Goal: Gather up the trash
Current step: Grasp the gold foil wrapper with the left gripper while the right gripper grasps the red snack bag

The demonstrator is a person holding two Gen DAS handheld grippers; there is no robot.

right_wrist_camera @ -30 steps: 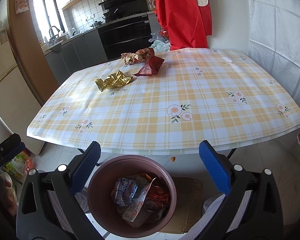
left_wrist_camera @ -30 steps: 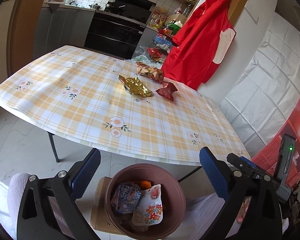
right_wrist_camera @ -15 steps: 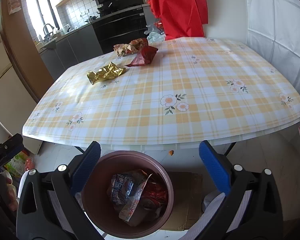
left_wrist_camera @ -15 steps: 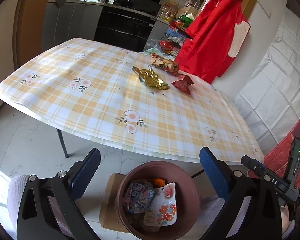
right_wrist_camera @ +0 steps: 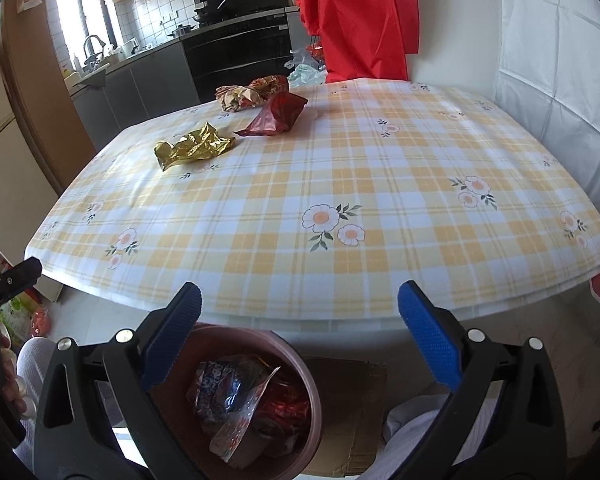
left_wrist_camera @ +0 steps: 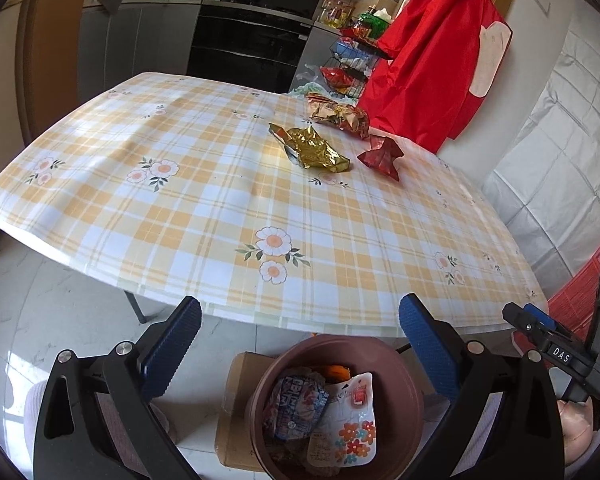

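A: Both our grippers, left (left_wrist_camera: 300,336) and right (right_wrist_camera: 299,332), hang wide open and empty above the bin (left_wrist_camera: 414,396). What do we pick?

B: We take the gold wrapper (right_wrist_camera: 194,147) at the table's (right_wrist_camera: 380,272) far side, beside the red wrapper (right_wrist_camera: 278,114). Its long axis runs left to right across our right view, so we close the jaws across its narrow middle.

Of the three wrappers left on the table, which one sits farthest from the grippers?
The mixed red-and-tan crumpled wrapper at the far edge, nearest the red garment. The gold wrapper and dark red wrapper both lie in front of it.
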